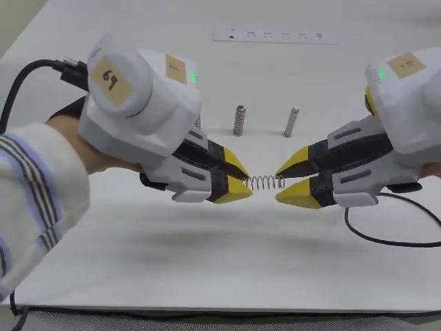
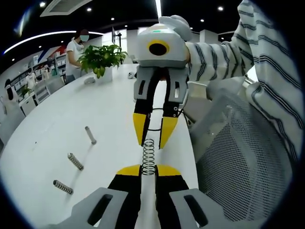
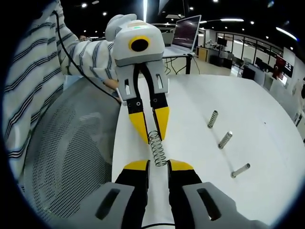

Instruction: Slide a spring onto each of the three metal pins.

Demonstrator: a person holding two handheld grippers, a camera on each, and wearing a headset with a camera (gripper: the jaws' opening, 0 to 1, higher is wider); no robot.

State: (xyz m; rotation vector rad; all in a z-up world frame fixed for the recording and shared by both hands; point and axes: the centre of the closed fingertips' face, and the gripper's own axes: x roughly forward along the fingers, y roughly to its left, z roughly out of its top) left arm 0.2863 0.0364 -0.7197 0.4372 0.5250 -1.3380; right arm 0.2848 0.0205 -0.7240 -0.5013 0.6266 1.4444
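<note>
Your left tongs (image 1: 244, 185) pinch the spring (image 1: 265, 182) by one end, right tongs (image 1: 279, 183) spread round the other; likely light, bendy: hold ends gently.

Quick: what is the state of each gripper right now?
Left gripper: closed on the spring.
Right gripper: open, jaws around the spring's free end.

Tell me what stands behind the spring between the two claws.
A spring-covered pin and a bare pin; the left claw covers anything further left.
</note>
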